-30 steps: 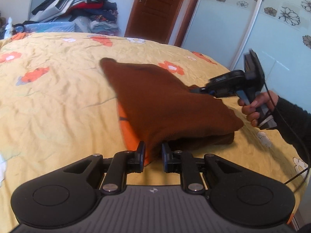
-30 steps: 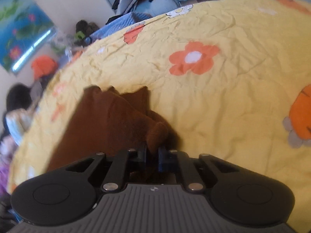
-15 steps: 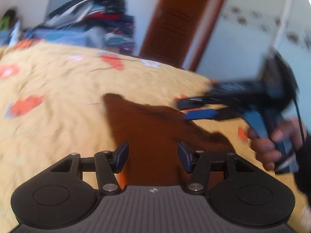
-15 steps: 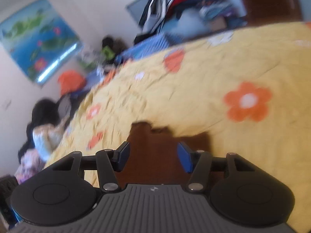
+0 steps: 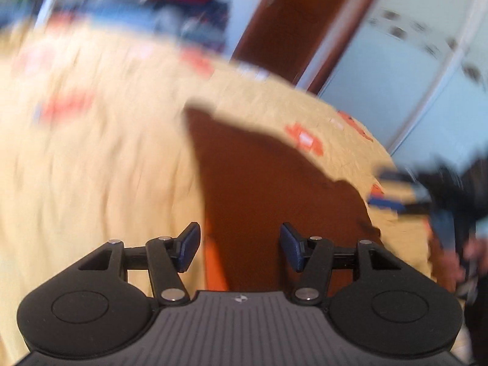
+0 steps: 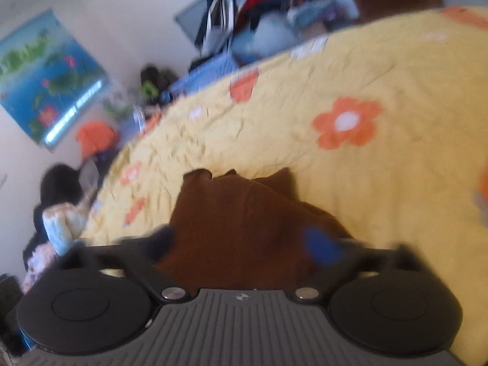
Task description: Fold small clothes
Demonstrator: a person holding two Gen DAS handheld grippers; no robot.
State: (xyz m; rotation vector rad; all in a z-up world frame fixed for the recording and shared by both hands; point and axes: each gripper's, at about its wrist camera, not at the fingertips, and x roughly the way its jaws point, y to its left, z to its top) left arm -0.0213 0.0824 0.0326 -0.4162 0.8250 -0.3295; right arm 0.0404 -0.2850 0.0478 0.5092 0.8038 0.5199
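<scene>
- Bedroom scene, motion-blurred in both views: yellow bedspread [image 6: 381, 183] with orange flowers covering the bed.
- Brown garment [image 5: 268, 201] lying flat on the bedspread, folded over on itself, tapering to a point at its far end in the left wrist view; same garment [image 6: 241, 222] seen from the right wrist with several small corners sticking up along its far edge.
- Strip of orange showing along the garment's near left edge in the left wrist view; whether lining or bedspread print, cannot tell.
- Left claw [image 5: 241, 248] just above the near end of the garment, jaws parted to a middling gap with blue pads, gripping nothing; jaws just opened off the cloth, garment showing between and beneath them.
- Right claw [image 6: 244, 244] over the near end of the garment, jaws spread wide and smeared by blur, one blue pad [image 6: 320, 245] visible; just been opening further, cloth lying under the gap, not pinched.
- Right claw also seen from the left wrist [image 5: 393, 189] at the right edge, off the garment's right corner, blurred, held by a hand [image 5: 469, 253].
- Heap of clothes [image 6: 259, 9] beyond the far side of the bed, against a pale wall.
- Brown wooden door [image 5: 299, 21] and pale blue flower-patterned wardrobe panels [image 5: 405, 70] behind the bed in the left wrist view.
- Poster of water and lotus flowers [image 6: 45, 76] on the wall at left; dark-haired person in light clothing [image 6: 59, 207] beside the bed below it.
</scene>
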